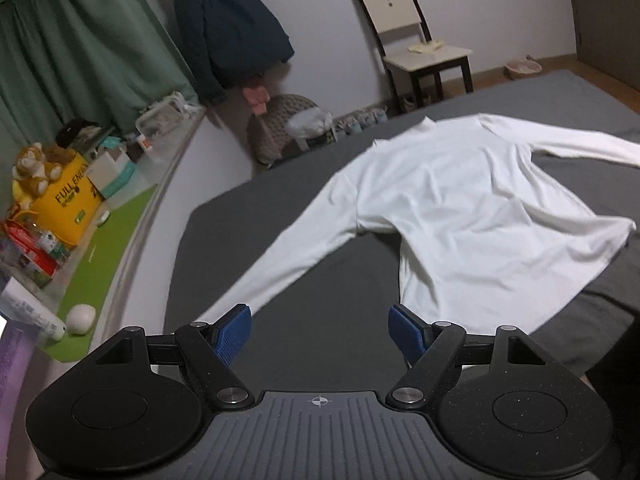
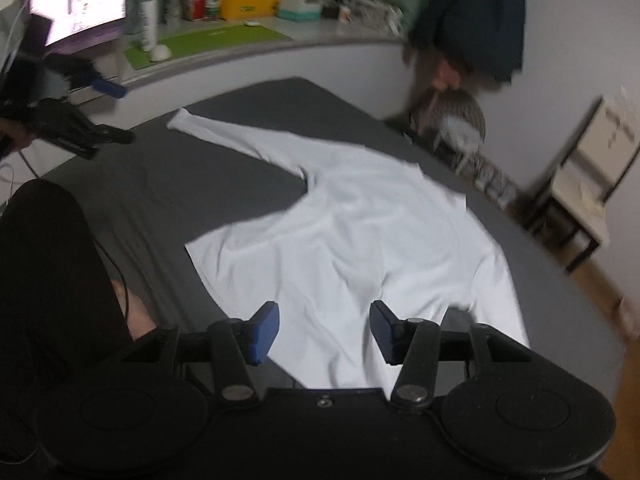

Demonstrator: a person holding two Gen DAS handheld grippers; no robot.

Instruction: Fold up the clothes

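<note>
A white long-sleeved shirt [image 1: 472, 208] lies spread flat on the grey bed sheet [image 1: 320, 276], both sleeves stretched out sideways. My left gripper [image 1: 320, 330] hovers open over bare sheet, between the near sleeve's cuff and the shirt's hem corner, with nothing between its blue pads [image 1: 234, 332]. In the right wrist view the same shirt [image 2: 360, 236] fills the middle. My right gripper [image 2: 324, 330] is open above the shirt's near side, empty. The left gripper [image 2: 72, 128] shows at the far left, held in a hand.
A ledge [image 1: 132, 216] with a yellow box [image 1: 66, 204], soft toys and bottles runs along the bed's left. A lit screen [image 2: 80, 4] stands on it. A chair [image 1: 420, 40] and a round basket [image 1: 280, 128] stand beyond the bed. A black-clad leg [image 2: 48, 264] rests on the sheet.
</note>
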